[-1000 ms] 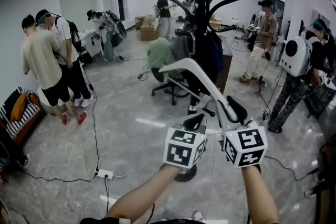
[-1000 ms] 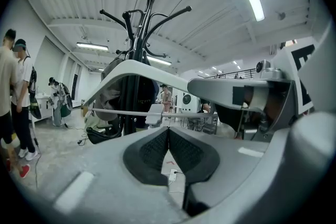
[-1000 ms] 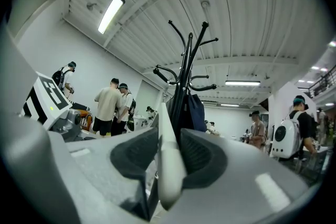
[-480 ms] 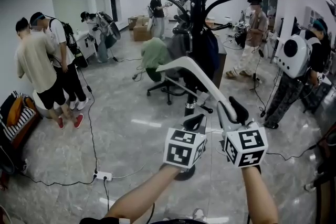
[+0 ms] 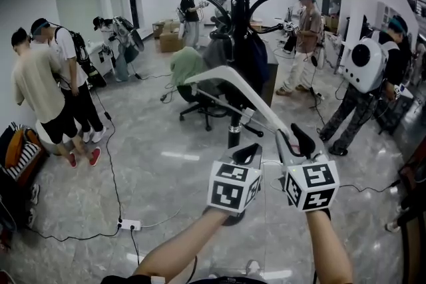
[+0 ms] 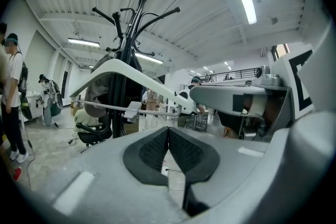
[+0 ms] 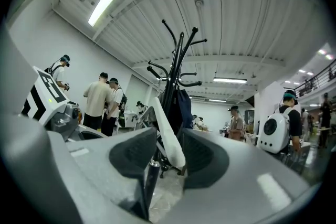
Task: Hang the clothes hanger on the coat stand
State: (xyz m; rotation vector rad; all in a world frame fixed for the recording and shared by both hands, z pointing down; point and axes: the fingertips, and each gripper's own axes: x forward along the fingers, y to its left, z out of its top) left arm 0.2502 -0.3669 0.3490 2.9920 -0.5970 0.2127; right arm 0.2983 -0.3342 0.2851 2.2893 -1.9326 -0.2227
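the person is holding both tools out in front, just beside each other, above a grey polished floor (image 5: pixel 153 176). the right gripper (image 5: pixel 297 143) is pinching one end of the white clothes hanger (image 5: pixel 229 81): in the right gripper view the pale arm of the hanger is sitting wedged between the two dark pads, which are closing on it from either side. the left gripper (image 5: pixel 247 155) is carrying nothing; its jaws are pressing together, pad against pad, with only a thin seam showing between them. it is hovering just to the left of the hanger's held end.

the hanger is rising from the right gripper up and to the left. its peak is lying in front of the pole of the black coat stand (image 5: pixel 237 16), and its far arm is sloping down to the left past the pole. a thin crossbar (image 6: pixel 105 107) carrying a small clip (image 6: pixel 131 109) is running beneath its shoulders. the hanger is sitting lower than the stand's curved upper arms and is not yet hanging on any of them; its hook is too hard to make out. a dark garment (image 5: pixel 258 60) is hanging on the stand behind it.

beyond the stand, a person in a green top (image 5: pixel 186 66) is bending low beside an office chair (image 5: pixel 203 110). other people are standing around the room. a white power strip (image 5: pixel 131 224) is lying on the floor to the left.
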